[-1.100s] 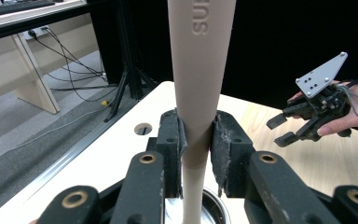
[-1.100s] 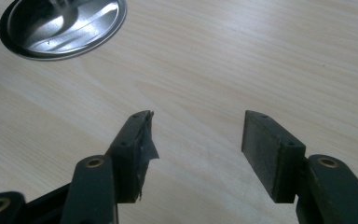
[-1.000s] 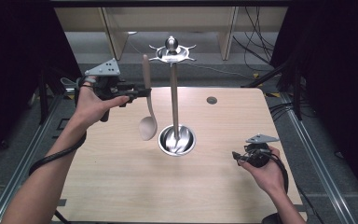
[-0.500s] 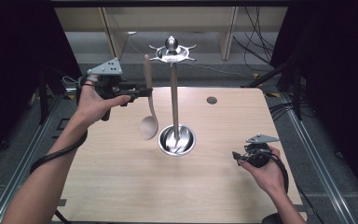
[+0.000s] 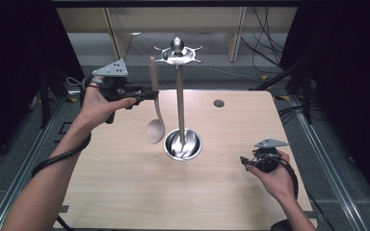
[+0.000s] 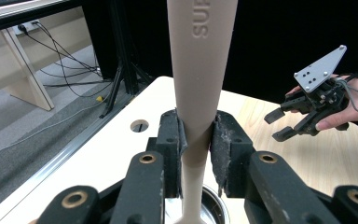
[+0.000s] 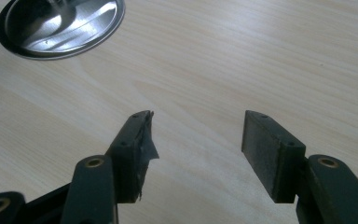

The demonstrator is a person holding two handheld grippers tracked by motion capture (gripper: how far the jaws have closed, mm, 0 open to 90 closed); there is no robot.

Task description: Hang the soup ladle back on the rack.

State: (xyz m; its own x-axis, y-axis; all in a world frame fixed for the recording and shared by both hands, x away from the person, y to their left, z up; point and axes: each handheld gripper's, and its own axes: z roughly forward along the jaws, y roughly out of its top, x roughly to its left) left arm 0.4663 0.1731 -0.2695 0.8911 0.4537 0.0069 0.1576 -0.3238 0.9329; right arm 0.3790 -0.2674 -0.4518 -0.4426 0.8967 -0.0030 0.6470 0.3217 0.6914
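Evenly lit table, dark surroundings, glare on the steel base (image 5: 183,144).

Beige spoon (image 5: 155,126), steel stand (image 5: 180,96) (blk jaws).

Left claw (image 5: 147,94) raised, clamped (level), right claw (image 7: 193,154) low, agape

light wood table (image 5: 125,192) — steel rack stand (image 5: 183,144), centre
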